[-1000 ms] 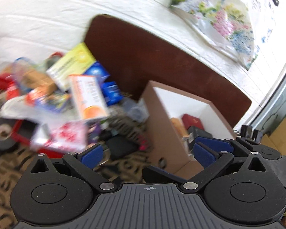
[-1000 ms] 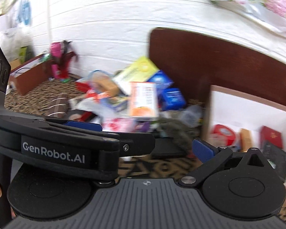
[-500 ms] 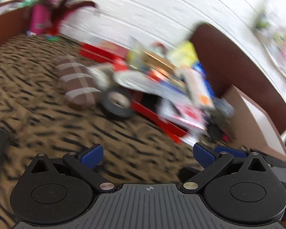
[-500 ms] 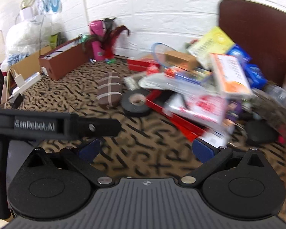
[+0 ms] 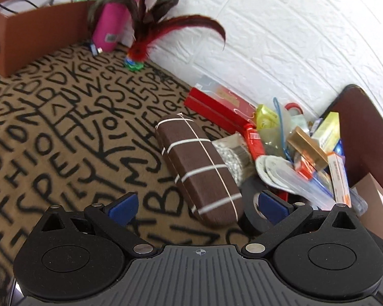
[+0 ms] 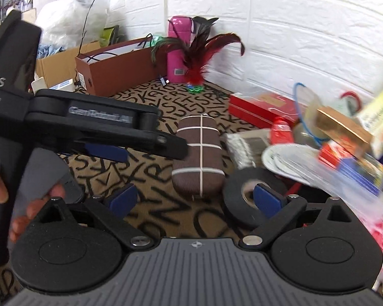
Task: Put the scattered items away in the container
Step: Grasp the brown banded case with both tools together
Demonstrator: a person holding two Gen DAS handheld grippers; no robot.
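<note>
A brown case with white stripes (image 5: 199, 168) lies on the letter-print cloth, also in the right wrist view (image 6: 199, 158). A black tape roll (image 6: 247, 199) lies next to it on its right, partly hidden behind my finger in the left wrist view (image 5: 250, 214). My left gripper (image 5: 196, 206) is open and empty just short of the case. My right gripper (image 6: 194, 199) is open and empty, near the case and the tape roll. The left gripper shows from the side in the right wrist view (image 6: 109, 137). A corner of the brown cardboard box (image 5: 378, 204) shows at the right.
A pile of boxes, packets and bags (image 5: 301, 153) lies right of the case, with a flat red box (image 5: 217, 107) behind. A pink bottle (image 6: 178, 51), a feather toy (image 6: 199, 58) and a long brown box (image 6: 120, 63) stand by the white brick wall.
Both grippers have swung left, away from the cardboard box and the pile, and now face the striped case and tape roll. Both stay open and empty.
</note>
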